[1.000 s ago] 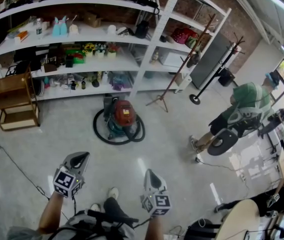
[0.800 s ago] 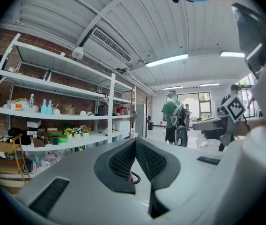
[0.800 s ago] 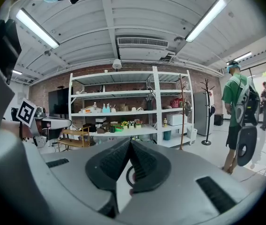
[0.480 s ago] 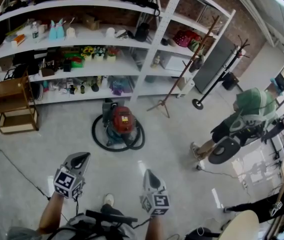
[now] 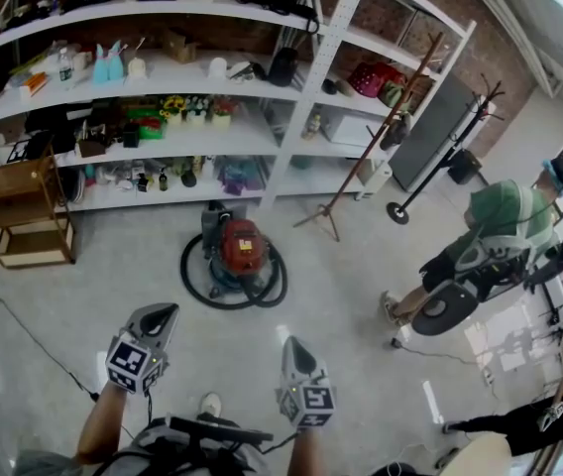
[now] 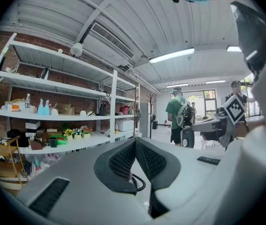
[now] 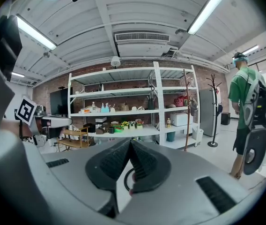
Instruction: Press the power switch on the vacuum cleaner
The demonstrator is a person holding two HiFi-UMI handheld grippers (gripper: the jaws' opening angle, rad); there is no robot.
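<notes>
In the head view a red vacuum cleaner (image 5: pixel 241 247) stands on the grey floor in front of the shelves, ringed by its coiled black hose (image 5: pixel 198 284). My left gripper (image 5: pixel 162 311) and right gripper (image 5: pixel 291 344) are held side by side well short of it, both pointing toward it. The jaws of both are shut, with nothing between them. In the left gripper view the left gripper (image 6: pixel 135 142) has its pads meeting at the tip. The right gripper (image 7: pixel 130 143) looks the same in the right gripper view. A bit of black hose shows in the gap under each pair of pads.
A long white shelving rack (image 5: pixel 280 138) full of small items runs behind the vacuum. A wooden trolley (image 5: pixel 23 210) stands at the left, and a leaning wooden pole stand (image 5: pixel 373 143) and a coat stand (image 5: pixel 445 157) at the right. A person in a green shirt (image 5: pixel 500 229) stands at the far right. A cable (image 5: pixel 30 326) crosses the floor on the left.
The view has shifted a little toward the shelves, and the vacuum sits slightly lower in the picture. The person in green has drifted right. Both grippers stay shut in the same places.
</notes>
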